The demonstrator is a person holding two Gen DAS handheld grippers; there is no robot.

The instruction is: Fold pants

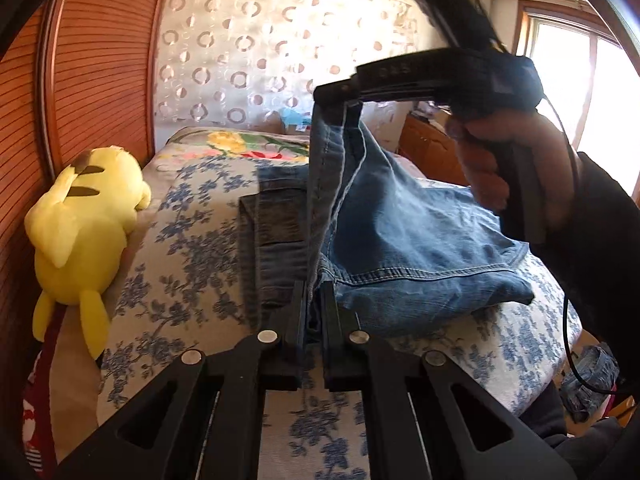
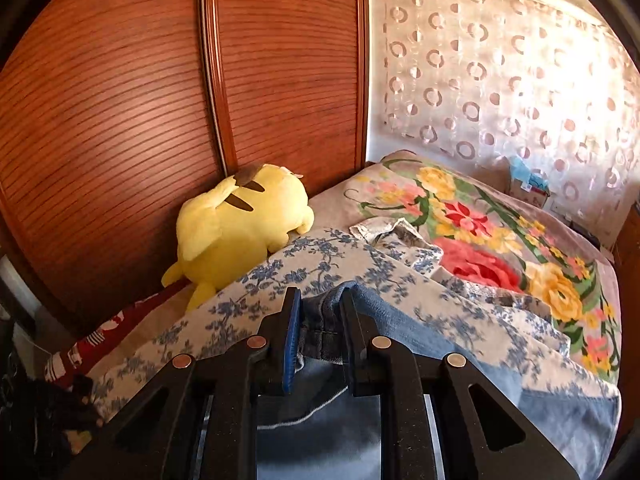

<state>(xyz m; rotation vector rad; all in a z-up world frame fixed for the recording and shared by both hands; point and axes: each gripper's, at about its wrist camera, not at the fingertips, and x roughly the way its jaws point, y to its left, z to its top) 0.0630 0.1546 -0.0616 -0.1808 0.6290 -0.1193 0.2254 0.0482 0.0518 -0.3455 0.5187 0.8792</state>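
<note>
Blue jeans [image 1: 400, 224] lie partly folded on the bed's blue-flowered sheet [image 1: 192, 240]. In the left wrist view my left gripper [image 1: 313, 300] is low over the near end of the jeans, shut on a denim edge. The right gripper [image 1: 338, 98], held by a hand [image 1: 504, 160], is raised above the bed and pinches another edge, so a flap of denim hangs from it. In the right wrist view my right gripper [image 2: 320, 314] is shut on a bunched seam of the jeans [image 2: 324, 320], and cloth trails under it.
A yellow plush toy [image 1: 80, 220] [image 2: 240, 216] lies at the bed's left edge against ribbed wooden wardrobe doors [image 2: 120, 100]. A bright floral blanket [image 2: 480, 240] covers the far end of the bed. A ringed curtain [image 1: 260, 60] hangs behind it, and a window [image 1: 580, 80] is at right.
</note>
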